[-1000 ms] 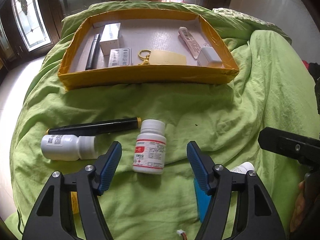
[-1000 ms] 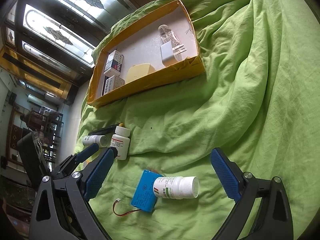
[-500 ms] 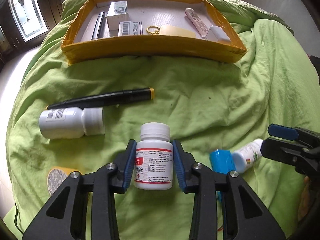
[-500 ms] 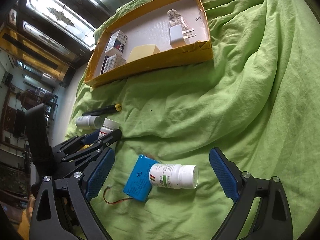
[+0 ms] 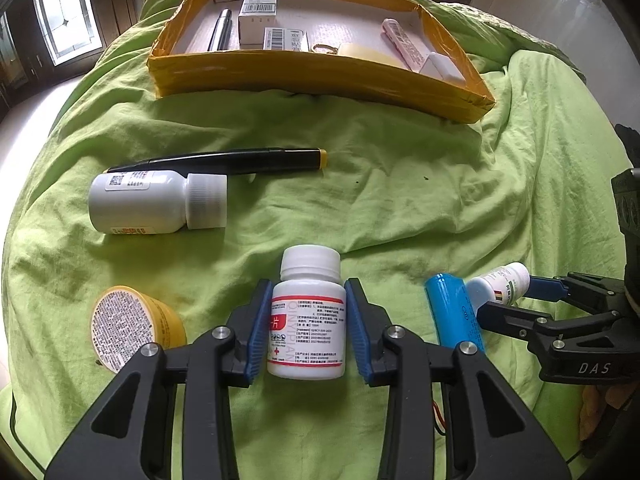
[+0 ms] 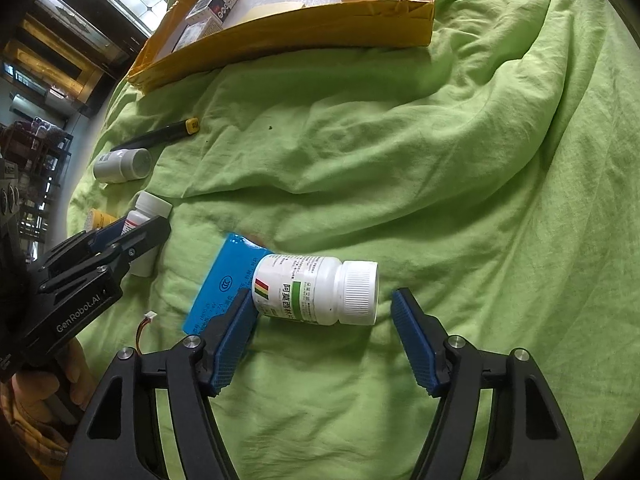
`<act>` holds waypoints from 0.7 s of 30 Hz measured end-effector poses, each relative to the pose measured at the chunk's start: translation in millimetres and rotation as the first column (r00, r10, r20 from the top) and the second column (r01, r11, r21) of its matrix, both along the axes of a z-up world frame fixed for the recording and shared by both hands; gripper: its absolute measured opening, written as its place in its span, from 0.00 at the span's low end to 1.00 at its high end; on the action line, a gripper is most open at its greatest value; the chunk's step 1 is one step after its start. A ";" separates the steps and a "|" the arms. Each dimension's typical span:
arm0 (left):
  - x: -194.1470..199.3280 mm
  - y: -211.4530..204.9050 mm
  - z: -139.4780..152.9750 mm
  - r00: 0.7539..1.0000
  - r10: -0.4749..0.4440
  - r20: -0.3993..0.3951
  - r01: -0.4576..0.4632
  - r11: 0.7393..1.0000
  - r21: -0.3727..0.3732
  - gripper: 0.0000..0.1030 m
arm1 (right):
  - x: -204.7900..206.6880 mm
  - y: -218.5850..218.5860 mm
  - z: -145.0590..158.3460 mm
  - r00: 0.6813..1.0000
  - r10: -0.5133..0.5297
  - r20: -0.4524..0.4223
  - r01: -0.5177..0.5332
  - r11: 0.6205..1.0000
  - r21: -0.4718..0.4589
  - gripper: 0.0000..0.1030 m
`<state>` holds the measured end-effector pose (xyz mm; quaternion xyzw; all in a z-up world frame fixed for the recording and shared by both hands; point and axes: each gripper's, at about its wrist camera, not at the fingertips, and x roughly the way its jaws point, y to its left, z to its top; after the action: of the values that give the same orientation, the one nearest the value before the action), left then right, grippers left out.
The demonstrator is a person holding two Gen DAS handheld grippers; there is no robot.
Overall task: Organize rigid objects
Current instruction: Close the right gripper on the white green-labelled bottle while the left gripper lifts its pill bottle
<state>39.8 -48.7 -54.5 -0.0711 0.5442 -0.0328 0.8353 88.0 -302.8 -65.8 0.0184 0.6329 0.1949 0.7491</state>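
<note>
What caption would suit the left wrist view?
Left gripper clamps an upright red-labelled pill bottle on green bedding, yellow cardboard tray beyond.

Between the left gripper's ribbed blue pads (image 5: 259, 330) stands a glossy white plastic bottle with a paper label (image 5: 306, 316). Ahead lie crumpled matt green cloth (image 5: 400, 208) and a yellow-taped cardboard tray (image 5: 320, 76).

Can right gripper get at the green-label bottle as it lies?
Probably yes. The right gripper is open with the green-label bottle lying between its fingers; nothing blocks it. The blue battery pack touches the bottle's base and may get nudged.
</note>
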 end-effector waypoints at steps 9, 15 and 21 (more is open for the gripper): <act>1.5 0.9 -3.6 1.000 0.003 -0.013 -0.003 1.000 0.001 0.33 | -2.0 -1.4 -3.1 1.000 0.016 -0.007 -0.016 1.000 -0.025 0.56; 1.7 -3.1 -2.2 1.000 0.005 0.001 -0.005 1.000 0.009 0.33 | -2.7 9.4 -3.8 1.000 0.021 0.006 -0.021 0.999 -0.030 0.55; 1.5 -2.0 -1.8 1.000 0.007 0.004 -0.007 1.000 0.004 0.33 | -6.6 10.3 24.1 0.992 0.022 0.126 -0.030 0.997 0.065 0.55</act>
<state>41.2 -50.8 -56.3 -0.0711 0.5422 -0.0288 0.8367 81.5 -292.5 -41.7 0.0227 0.5781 0.2263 0.7836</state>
